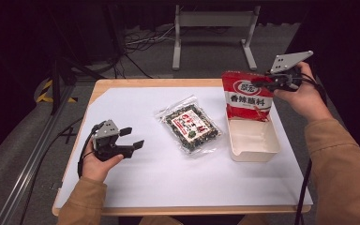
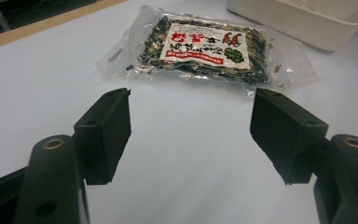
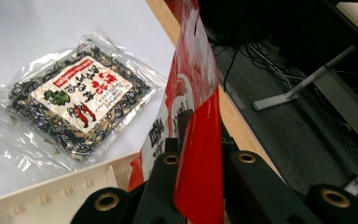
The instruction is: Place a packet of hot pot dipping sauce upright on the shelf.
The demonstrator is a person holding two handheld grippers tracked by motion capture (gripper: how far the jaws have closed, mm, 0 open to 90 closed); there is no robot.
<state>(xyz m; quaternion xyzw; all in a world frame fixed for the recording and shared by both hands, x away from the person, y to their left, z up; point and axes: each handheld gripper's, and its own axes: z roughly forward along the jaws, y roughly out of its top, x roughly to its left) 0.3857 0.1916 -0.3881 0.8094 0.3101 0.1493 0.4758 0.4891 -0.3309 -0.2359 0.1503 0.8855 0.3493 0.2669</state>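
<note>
Currently we record the right gripper (image 1: pixel 268 84) clamped on the top edge of the red seasoning packet (image 1: pixel 247 97), which hangs upright with its lower end inside the cream plastic bin (image 1: pixel 255 143) near the right edge of the table (image 1: pixel 145 85). Our left gripper (image 1: pixel 132 138) rests low near the left edge, jaws apart and holding nothing. Between them, the clear bag of dried spices (image 1: pixel 190 124) lies flat on the white sheet (image 1: pixel 168 173), just beside the bin.
</note>
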